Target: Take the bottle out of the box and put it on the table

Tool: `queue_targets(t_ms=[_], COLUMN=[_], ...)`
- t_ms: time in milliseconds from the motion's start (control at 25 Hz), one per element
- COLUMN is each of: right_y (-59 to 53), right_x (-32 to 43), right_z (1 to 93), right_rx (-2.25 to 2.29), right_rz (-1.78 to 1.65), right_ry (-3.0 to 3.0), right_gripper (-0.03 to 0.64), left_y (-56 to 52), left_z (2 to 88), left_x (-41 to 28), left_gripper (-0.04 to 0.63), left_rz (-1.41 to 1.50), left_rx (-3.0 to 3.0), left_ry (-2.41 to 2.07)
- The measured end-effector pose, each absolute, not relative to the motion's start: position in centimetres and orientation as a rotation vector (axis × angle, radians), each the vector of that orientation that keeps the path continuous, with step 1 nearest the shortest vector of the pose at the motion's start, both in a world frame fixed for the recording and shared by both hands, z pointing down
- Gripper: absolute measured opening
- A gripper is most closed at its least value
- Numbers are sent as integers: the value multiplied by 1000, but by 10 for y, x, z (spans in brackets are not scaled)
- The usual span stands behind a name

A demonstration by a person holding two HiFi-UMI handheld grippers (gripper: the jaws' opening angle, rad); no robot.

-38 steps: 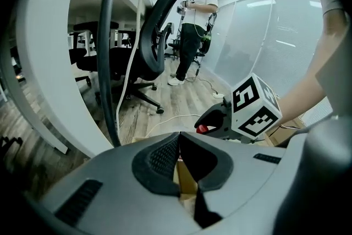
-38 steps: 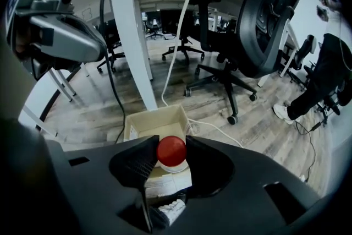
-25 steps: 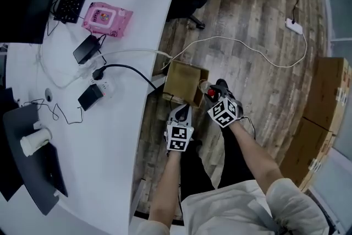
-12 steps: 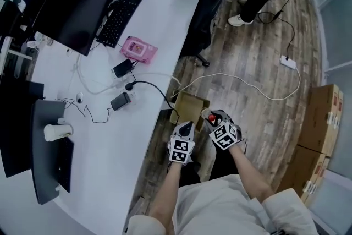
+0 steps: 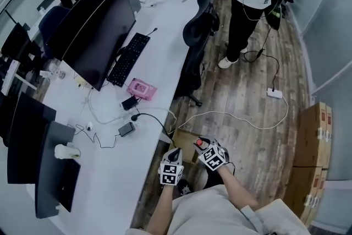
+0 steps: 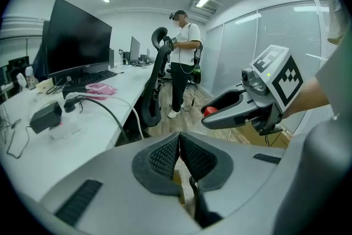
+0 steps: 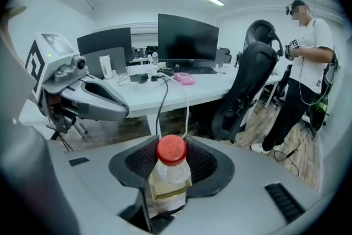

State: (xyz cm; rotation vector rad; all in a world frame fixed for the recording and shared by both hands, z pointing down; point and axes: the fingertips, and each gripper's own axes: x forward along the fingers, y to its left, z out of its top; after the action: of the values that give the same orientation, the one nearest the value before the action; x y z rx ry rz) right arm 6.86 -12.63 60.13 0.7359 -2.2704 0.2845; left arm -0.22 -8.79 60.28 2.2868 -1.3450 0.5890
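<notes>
By the table's (image 5: 110, 184) edge, the left gripper (image 5: 175, 156) is being held with its 2 jaws pressed together on nothing. Just right of it, over the box (image 5: 186, 138), the red-capped bottle (image 7: 169, 175) is being clamped between the right gripper's (image 5: 200, 144) pads, in the air beside the table.

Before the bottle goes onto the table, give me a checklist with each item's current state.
1. Grip: bottle clamped between the right gripper pads: ok.
2. Seal: red cap on the bottle: ok.
3. Clearance: bottle out of the box: ok.
4. Other hand: left gripper shut, empty, off to the side: ok.
5. Landing: bare spot on the table near its edge: ok.
6. Path: cables over the table edge out of the way: cannot tell.
</notes>
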Motion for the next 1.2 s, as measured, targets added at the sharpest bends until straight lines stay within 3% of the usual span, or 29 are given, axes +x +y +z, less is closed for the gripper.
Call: queue_targets(t_ms=[360, 1200], right_y=[-112, -98], right_x=[30, -126], right_z=[546, 422], right_rx=[769, 261], right_rz=[282, 8], right_ry=[-2377, -2513], right_gripper=[182, 183], left_y=[-79, -23], left_z=[555, 481], left_x=[-56, -207], left_gripper=[15, 15], left_rz=[514, 266], left_rx=[2186, 1853], left_ry=[-1533, -2021])
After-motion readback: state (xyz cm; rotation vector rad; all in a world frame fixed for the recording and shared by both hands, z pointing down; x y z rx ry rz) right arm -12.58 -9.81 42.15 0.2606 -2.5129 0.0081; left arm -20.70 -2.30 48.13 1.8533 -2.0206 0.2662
